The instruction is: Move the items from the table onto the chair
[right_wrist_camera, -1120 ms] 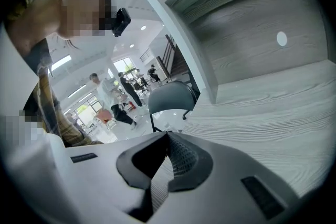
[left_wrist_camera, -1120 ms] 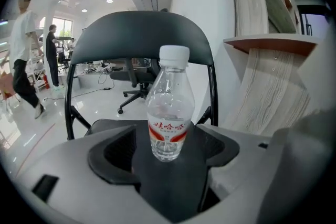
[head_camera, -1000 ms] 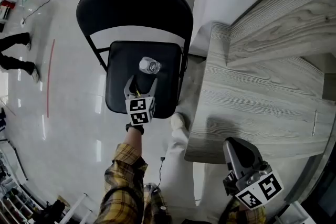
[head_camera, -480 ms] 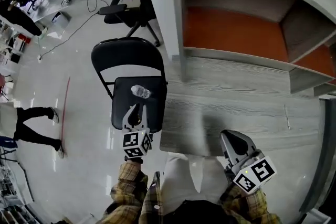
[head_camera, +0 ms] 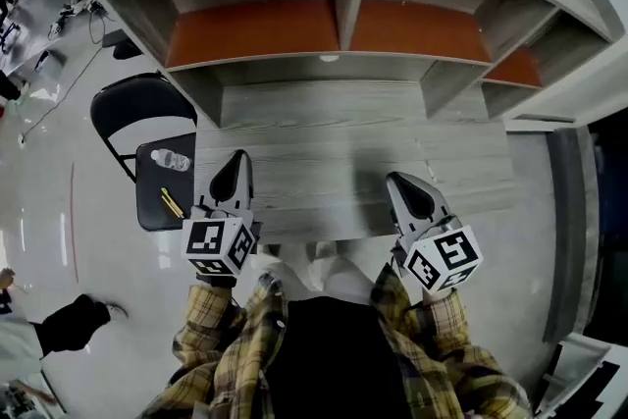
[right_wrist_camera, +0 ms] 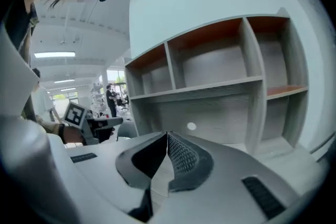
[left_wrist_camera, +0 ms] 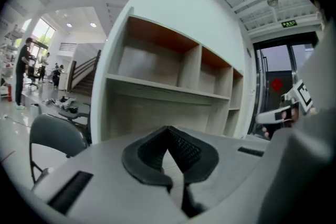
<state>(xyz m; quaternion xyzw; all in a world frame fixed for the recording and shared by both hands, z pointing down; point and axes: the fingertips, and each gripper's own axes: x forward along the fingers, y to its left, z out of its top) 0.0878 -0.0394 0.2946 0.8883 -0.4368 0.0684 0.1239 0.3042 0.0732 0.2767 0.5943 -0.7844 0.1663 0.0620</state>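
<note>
A clear plastic bottle [head_camera: 172,160] lies on the seat of the black folding chair [head_camera: 157,211] at the left, with a thin yellow stick-like item [head_camera: 173,203] beside it. My left gripper [head_camera: 238,158] hovers over the front left of the grey wooden table [head_camera: 324,128], to the right of the chair, shut with nothing between its jaws. My right gripper [head_camera: 398,180] hangs over the table's front right, also shut and holding nothing. No loose item shows on the tabletop. The left gripper view shows the meeting fingertips [left_wrist_camera: 169,129] and the chair back [left_wrist_camera: 52,136].
A shelf unit with orange back panels [head_camera: 334,25] stands on the rear of the table. A person's dark-trousered leg [head_camera: 59,324] is on the shiny floor at the lower left. Office chairs and cables lie far off at the upper left.
The view has swung from the chair to the table. My left gripper has pulled away from the bottle on the seat, shut its jaws and moved over the table. The bottle stays on the chair.
</note>
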